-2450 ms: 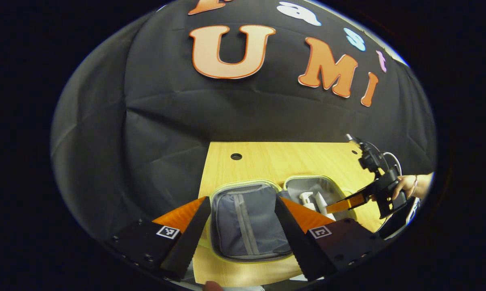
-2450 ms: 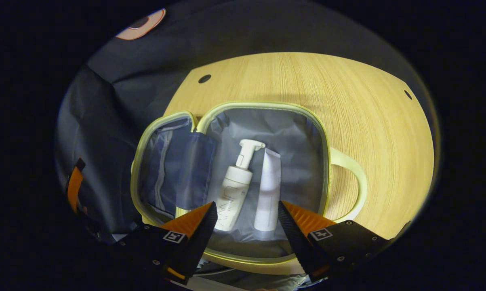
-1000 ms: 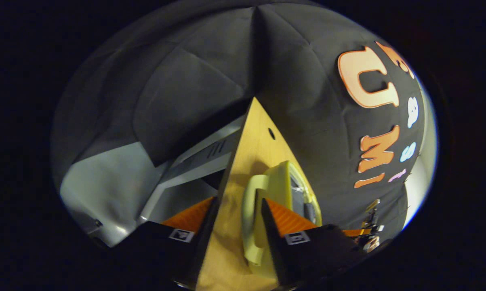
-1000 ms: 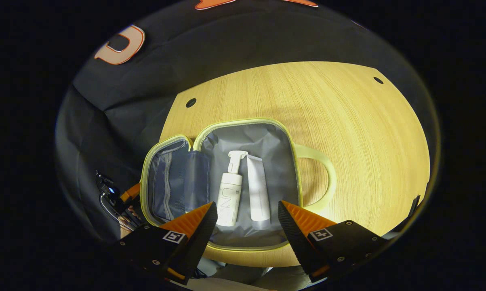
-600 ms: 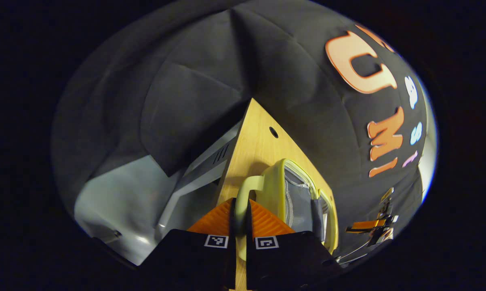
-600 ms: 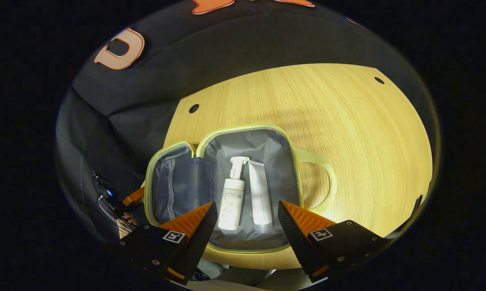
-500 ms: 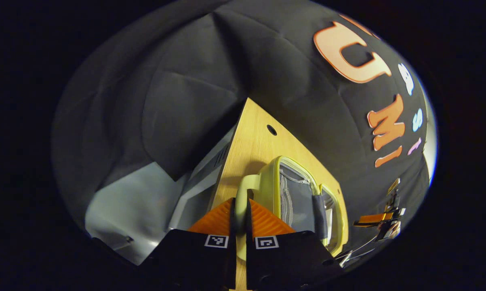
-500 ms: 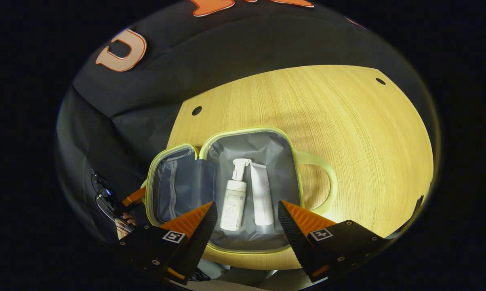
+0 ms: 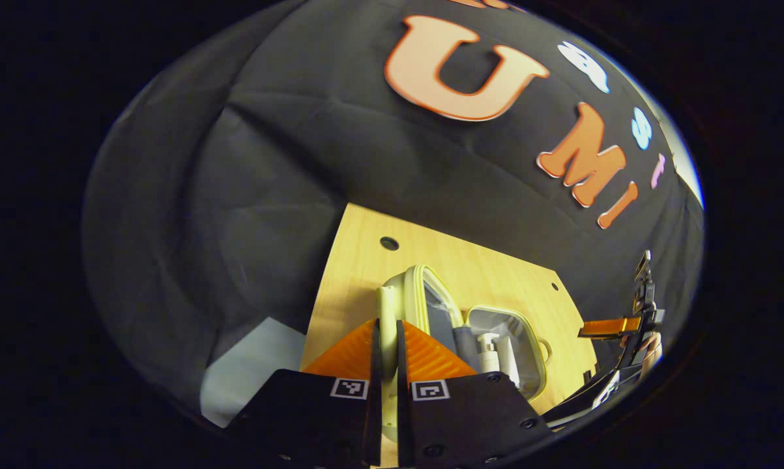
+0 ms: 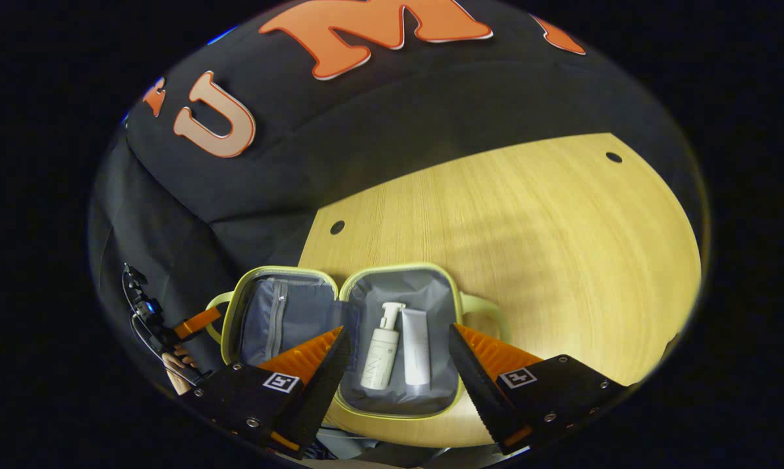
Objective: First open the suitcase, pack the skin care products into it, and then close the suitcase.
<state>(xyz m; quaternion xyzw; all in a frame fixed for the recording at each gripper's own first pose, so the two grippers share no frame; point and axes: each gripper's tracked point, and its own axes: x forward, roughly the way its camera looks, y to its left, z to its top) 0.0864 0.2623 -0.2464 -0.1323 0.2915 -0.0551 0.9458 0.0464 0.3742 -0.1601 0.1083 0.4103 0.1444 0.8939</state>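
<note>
Left claw (image 9: 386, 365): I have its fingers pinched together on the pale yellow-green handle (image 9: 385, 311) of the suitcase lid, which I see edge-on in the left gripper view.
Right claw (image 10: 398, 358): I hold it spread wide, gripping nothing, hovering above the open half of the suitcase.
Suitcase (image 10: 455, 306): a small soft case with a yellow-green rim and grey lining, lying open on the wooden worktop (image 10: 528, 221).
Lid (image 10: 281, 319): the left half, with a zipped inner pocket; in the left gripper view it is tilted up off the worktop.
Pump bottle (image 10: 380, 352): white, lying flat in the right half, nozzle pointing away from me.
Tube (image 10: 416, 355): white, just beside the bottle on its right, roughly parallel.
Hand (image 10: 176, 371): at the far left of the right gripper view, holding the other claw by the lid's handle.
</note>
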